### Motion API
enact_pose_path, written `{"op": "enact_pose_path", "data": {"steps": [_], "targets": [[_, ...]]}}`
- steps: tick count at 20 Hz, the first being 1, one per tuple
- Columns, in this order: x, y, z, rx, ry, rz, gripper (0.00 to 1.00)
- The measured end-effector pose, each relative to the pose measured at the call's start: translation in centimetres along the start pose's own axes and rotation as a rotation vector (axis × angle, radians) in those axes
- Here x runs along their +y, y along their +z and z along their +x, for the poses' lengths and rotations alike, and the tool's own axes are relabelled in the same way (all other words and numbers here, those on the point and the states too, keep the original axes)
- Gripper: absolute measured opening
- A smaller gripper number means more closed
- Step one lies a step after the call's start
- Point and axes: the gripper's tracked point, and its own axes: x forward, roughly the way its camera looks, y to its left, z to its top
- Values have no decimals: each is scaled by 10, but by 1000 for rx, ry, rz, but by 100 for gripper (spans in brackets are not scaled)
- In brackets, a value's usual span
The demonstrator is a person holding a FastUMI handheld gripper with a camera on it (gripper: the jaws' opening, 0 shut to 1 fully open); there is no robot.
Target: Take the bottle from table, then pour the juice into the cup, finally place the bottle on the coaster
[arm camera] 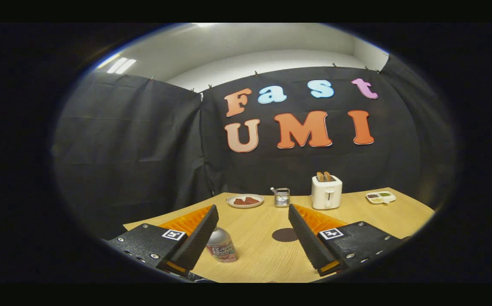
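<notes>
The gripper (252, 238) has its fingers spread wide, holding nothing, above the wooden table (263, 259). The bottle (221, 250) stands just beside the left finger's inner face, partly hidden by it; whether they touch I cannot tell. Bare tabletop lies between the fingers. The dark round coaster (284, 234) sits by the right finger. Beyond, near the far edge, stand a plate (245, 200), a small metal tin (281, 197), a white toaster (326, 192) and a small tray (380, 197).
</notes>
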Motion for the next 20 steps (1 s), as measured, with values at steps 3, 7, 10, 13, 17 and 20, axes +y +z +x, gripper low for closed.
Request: {"op": "enact_pose_path", "data": {"steps": [3,7,10,13,17,20], "targets": [[16,-24,6,43,23,10,98],[32,-53,13,90,38,0,98],[40,-74,18,114,35,2,98],[50,-95,24,151,42,25,98],[53,-120,33,188,27,23,98],[56,-133,40,214,16,50,98]]}}
